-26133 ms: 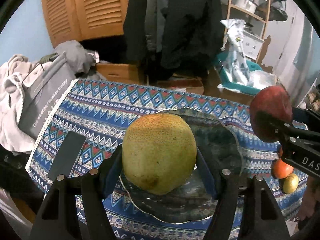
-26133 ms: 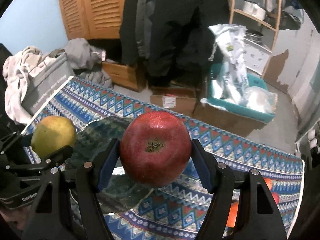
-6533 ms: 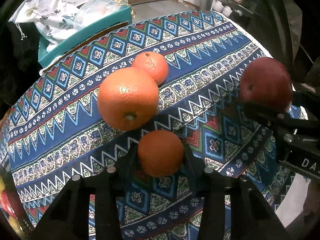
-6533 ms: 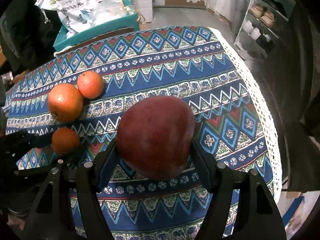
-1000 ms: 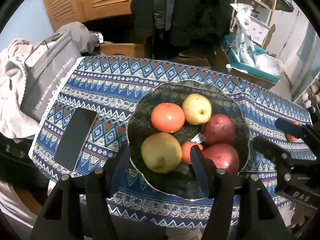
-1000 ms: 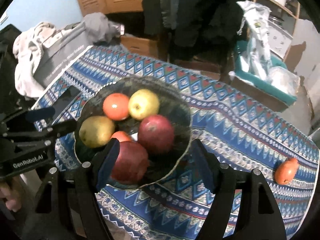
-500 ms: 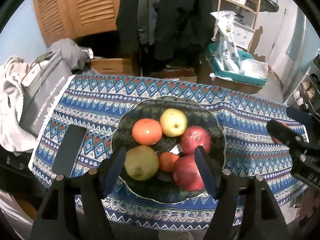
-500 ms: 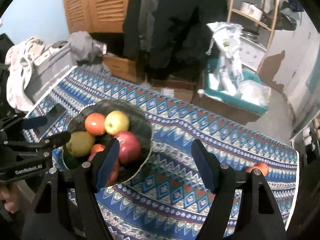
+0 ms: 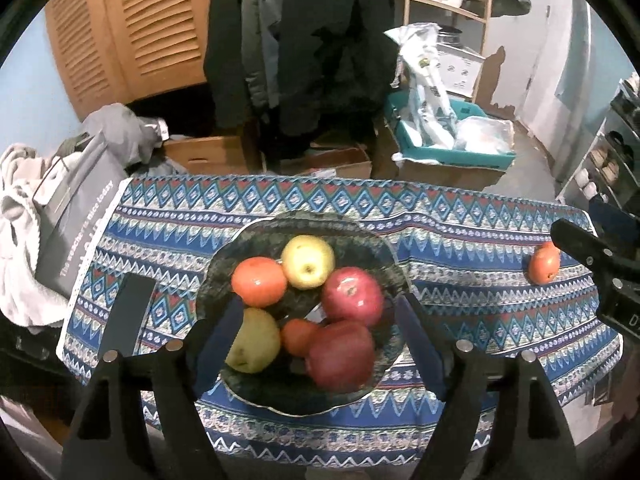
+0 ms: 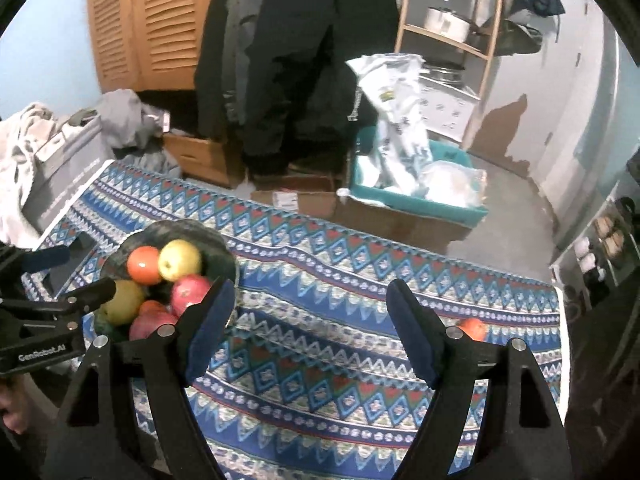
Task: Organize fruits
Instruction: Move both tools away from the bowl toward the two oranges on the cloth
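A dark glass bowl point(image 9: 224, 264) point(image 10: 224, 258) on the patterned tablecloth holds several fruits: a yellow apple point(image 9: 307, 261), an orange point(image 9: 259, 281), a greenish pear point(image 9: 252, 340), a small orange point(image 9: 298, 336) and two red apples point(image 9: 352, 297) point(image 9: 342, 354). My left gripper point(image 9: 320, 332) hovers above the bowl, jaws opening, nothing held. My right gripper point(image 10: 310, 320) hangs over bare cloth right of the bowl, jaws opening and empty. One orange point(image 9: 543, 264) point(image 10: 472, 328) lies alone near the table's right end.
A black phone point(image 9: 126, 316) lies on the cloth left of the bowl. A grey bag point(image 9: 76, 208) and clothes sit off the table's left end. Cardboard boxes point(image 9: 320, 160), a teal bin point(image 10: 416, 196) and hanging coats stand behind the table.
Both grippers have risen and pulled back from the bowl, their jaws spreading wider. The right gripper's view swung right, so the bowl now sits at its left and the lone orange shows.
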{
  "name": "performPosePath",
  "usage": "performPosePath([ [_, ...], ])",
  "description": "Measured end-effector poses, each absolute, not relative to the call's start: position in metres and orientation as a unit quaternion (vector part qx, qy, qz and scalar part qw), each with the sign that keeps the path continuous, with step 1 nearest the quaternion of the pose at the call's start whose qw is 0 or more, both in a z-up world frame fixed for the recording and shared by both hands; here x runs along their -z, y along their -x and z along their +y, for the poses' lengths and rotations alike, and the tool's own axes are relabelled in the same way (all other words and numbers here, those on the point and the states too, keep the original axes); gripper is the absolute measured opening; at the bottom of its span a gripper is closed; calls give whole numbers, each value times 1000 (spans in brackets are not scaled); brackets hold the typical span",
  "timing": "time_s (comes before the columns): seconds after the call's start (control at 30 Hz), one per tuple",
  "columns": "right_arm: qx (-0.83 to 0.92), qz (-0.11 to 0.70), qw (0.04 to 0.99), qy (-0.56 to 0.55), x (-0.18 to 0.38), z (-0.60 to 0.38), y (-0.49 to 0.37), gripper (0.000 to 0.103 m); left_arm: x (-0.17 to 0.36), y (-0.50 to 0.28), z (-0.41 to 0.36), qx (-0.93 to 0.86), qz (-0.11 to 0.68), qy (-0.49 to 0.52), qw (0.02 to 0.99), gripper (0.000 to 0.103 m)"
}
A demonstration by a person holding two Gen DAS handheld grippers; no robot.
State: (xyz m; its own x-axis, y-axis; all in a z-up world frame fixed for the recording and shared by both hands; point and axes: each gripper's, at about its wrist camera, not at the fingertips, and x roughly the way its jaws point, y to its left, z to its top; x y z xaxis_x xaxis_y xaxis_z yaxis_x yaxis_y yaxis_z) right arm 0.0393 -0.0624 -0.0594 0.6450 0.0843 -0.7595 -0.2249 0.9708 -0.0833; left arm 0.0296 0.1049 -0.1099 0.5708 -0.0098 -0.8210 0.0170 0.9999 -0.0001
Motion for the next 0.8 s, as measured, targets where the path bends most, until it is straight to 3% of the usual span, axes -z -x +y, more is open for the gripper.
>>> performPosePath([
  [0.8, 16, 394, 917, 59, 41, -170, -17, 82, 90, -35, 12, 68, 447, -38, 891, 86],
])
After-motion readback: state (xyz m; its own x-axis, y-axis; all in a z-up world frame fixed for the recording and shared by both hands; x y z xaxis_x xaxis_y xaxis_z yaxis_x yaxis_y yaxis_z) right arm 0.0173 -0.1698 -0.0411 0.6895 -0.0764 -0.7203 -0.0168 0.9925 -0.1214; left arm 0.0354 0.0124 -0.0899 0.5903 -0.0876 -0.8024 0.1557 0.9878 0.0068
